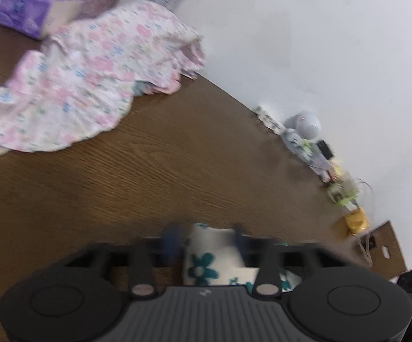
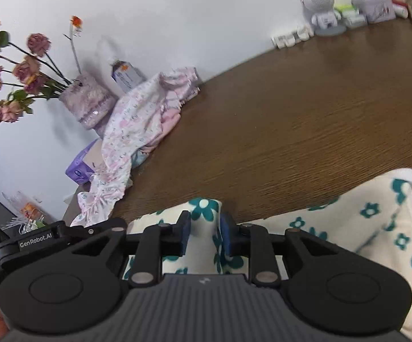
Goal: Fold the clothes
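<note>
Both claws pinching cream cotton garment with teal flower print (image 2: 371, 222): left claw (image 1: 206, 240) and right claw (image 2: 204, 232) each gripping bunched edge over brown wood-grain worktop (image 2: 305, 119). Judgement: keeping tension even, edges aligning before laying flat. Crumpled pink floral garment (image 1: 72, 85) lying near wall (soft, frilled, thin).

From your right wrist, the table (image 2: 305, 108) ran ahead to the wall (image 2: 177, 14). A heap of clothes (image 2: 137, 119) lay at ten o'clock against the vase (image 2: 89, 102), with a carton (image 2: 126, 77) behind it. A speaker figure (image 2: 319, 5) stood at one o'clock by the wall.
</note>
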`<state>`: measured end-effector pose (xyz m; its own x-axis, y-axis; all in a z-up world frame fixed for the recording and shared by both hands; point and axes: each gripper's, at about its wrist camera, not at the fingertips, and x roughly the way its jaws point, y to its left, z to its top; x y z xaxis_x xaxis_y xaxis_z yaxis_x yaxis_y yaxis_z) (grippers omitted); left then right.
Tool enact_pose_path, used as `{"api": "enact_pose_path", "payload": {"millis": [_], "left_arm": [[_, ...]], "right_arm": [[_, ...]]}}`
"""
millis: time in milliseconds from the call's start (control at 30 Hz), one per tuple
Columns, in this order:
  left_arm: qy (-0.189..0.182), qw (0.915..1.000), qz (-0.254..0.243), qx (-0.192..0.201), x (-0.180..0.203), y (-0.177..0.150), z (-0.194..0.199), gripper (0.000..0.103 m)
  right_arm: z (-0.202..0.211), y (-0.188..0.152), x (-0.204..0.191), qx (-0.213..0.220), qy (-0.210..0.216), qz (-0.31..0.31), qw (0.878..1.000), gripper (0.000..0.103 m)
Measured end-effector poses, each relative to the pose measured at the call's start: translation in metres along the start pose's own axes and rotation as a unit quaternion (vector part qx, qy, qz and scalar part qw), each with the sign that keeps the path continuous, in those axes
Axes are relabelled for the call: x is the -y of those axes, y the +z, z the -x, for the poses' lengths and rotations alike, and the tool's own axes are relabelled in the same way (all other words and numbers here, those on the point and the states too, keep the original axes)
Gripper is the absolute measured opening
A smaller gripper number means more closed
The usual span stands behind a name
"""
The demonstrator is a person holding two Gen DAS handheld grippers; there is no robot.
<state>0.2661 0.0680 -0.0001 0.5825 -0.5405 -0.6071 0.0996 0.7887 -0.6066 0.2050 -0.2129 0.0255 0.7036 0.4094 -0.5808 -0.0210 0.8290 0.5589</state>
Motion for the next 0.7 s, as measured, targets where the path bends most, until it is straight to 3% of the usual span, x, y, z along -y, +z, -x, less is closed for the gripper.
{"api": "enact_pose_path", "payload": {"millis": [100, 167, 200, 233, 267, 333, 433, 567, 700], "left_arm": [[-0.001, 0.9999, -0.001, 0.01, 0.001, -0.001, 0.002, 0.013], [0.009, 0.9998, -0.004, 0.02, 0.002, 0.001, 0.001, 0.039], [0.014, 0.9996, -0.006, 0.025, 0.003, 0.002, 0.001, 0.036], [0.012, 0.9996, -0.009, 0.025, 0.002, 0.003, -0.001, 0.016], [0.004, 0.9998, -0.005, 0.017, 0.0, 0.003, -0.005, 0.007], [0.0, 0.9999, 0.001, 0.013, -0.003, 0.003, -0.008, 0.011], [0.005, 0.9997, 0.011, 0.02, -0.006, 0.003, -0.001, 0.05], [-0.012, 0.9995, 0.004, 0.03, -0.009, -0.003, 0.02, 0.051], [-0.022, 0.9996, -0.008, 0.016, -0.011, -0.019, 0.034, 0.049]], "right_arm": [[-0.003, -0.003, 0.0, 0.003, 0.003, 0.01, 1.0, 0.012], [-0.001, 0.0, 0.001, 0.004, 0.01, 0.01, 1.0, 0.016], [0.0, 0.002, 0.001, 0.009, 0.01, 0.007, 1.0, 0.022], [0.0, 0.003, 0.001, 0.013, 0.009, 0.006, 1.0, 0.027], [-0.002, 0.004, 0.002, 0.015, 0.008, 0.005, 1.0, 0.029], [-0.008, 0.004, 0.003, 0.012, 0.006, 0.0, 1.0, 0.011], [-0.009, 0.003, 0.006, 0.009, 0.01, -0.006, 1.0, 0.012], [0.004, 0.002, 0.011, 0.02, 0.021, -0.018, 0.999, 0.033], [0.023, -0.01, 0.009, 0.019, 0.03, -0.009, 0.999, 0.034]]}}
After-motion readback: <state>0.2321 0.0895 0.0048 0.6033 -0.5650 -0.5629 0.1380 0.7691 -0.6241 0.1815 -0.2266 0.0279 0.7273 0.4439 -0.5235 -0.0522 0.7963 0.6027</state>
